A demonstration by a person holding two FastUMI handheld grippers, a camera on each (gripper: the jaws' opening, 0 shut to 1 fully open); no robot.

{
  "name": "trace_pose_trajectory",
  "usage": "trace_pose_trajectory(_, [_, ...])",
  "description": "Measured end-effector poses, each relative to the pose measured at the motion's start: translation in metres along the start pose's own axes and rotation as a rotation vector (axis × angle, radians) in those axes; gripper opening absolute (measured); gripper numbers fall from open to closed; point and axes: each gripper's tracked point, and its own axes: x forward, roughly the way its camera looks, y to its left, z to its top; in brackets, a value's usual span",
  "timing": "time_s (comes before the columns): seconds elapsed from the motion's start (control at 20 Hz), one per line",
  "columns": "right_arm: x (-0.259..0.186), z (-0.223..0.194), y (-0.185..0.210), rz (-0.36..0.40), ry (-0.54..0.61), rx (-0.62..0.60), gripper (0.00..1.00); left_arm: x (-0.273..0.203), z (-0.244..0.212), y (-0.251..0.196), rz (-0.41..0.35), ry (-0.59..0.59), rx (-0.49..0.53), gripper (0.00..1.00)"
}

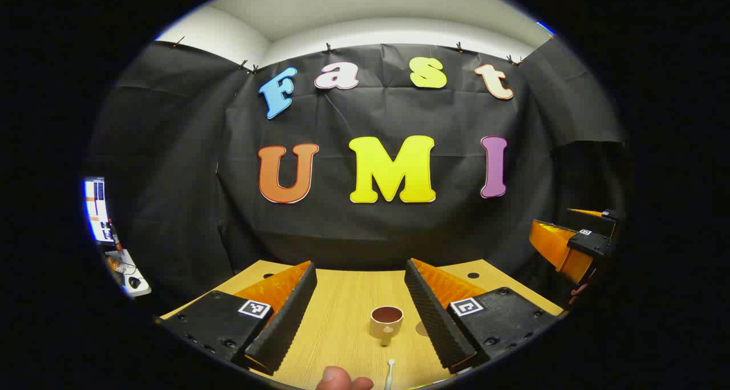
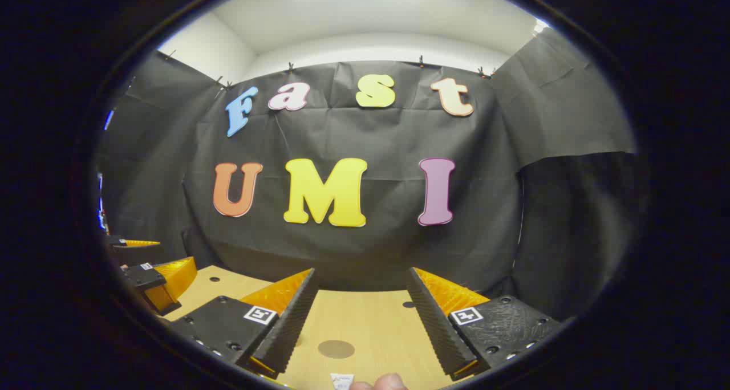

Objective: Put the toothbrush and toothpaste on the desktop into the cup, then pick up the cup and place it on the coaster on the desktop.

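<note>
The left gripper [image 1: 361, 321] is held level above the table [image 1: 342, 333], looking at the booth wall. Its fingers [image 1: 285, 316] are spread wide and hold nothing. Each finger block has a small square black-and-white marker [image 1: 254, 308], with no words to read. The cup [image 1: 386, 321] stands on the table between the fingers, touching neither. Just in front of the cup, nearer the camera, lies the toothbrush [image 1: 389, 373], next to a person's fingertip [image 1: 336, 378].

The right gripper [image 2: 361, 321] is also level, its fingers [image 2: 288, 321] wide apart and empty. The round brown coaster [image 2: 336, 349] lies flat between them. The toothpaste [image 2: 341, 381] peeks in nearer than the coaster.
</note>
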Motion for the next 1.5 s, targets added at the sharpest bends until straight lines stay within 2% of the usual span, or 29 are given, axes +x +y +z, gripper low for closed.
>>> trace_pose_trajectory(0.1, [0.004,-0.003,0.001,0.003,0.012,0.003,0.95,0.005,-0.002,-0.001,0.004,0.009,0.004,0.98])
trace_pose_trajectory(0.25, [0.006,-0.005,0.01,0.049,0.023,-0.008,0.98,0.008,-0.002,-0.002,0.01,0.015,0.0,0.98])
trace_pose_trajectory(0.3, [0.008,-0.003,0.009,0.051,0.021,-0.009,0.94,0.009,-0.005,-0.005,0.008,0.024,0.005,0.98])
trace_pose_trajectory(0.35, [0.008,-0.003,0.006,0.048,0.016,-0.008,0.97,0.01,-0.004,-0.006,0.012,0.026,0.009,0.98])
trace_pose_trajectory(0.4, [0.011,0.0,0.003,0.038,0.01,-0.009,0.95,0.012,-0.003,-0.006,0.015,0.029,0.014,0.98])
trace_pose_trajectory(0.55, [0.017,0.004,-0.002,0.034,-0.004,-0.003,0.97,0.014,0.003,-0.007,0.027,0.016,0.023,0.98])
trace_pose_trajectory(0.6, [0.019,0.004,-0.002,0.037,-0.004,0.003,0.95,0.016,0.005,-0.006,0.032,0.013,0.023,0.98])
trace_pose_trajectory(0.9, [0.027,0.001,0.002,0.066,0.008,0.009,0.97,0.016,0.005,-0.004,0.062,0.014,0.035,0.98])
trace_pose_trajectory(1.15, [0.031,-0.004,0.009,0.092,0.017,0.017,0.92,0.013,0.002,0.003,0.09,0.023,0.044,0.98])
trace_pose_trajectory(1.2, [0.032,-0.005,0.009,0.095,0.019,0.016,0.97,0.014,0.002,0.004,0.094,0.024,0.047,0.98])
trace_pose_trajectory(1.35, [0.034,-0.009,0.009,0.102,0.029,0.016,0.95,0.014,0.0,0.002,0.099,0.028,0.049,0.98])
trace_pose_trajectory(1.5, [0.034,-0.01,0.007,0.102,0.033,0.017,0.97,0.014,-0.007,0.0,0.087,0.047,0.037,0.98])
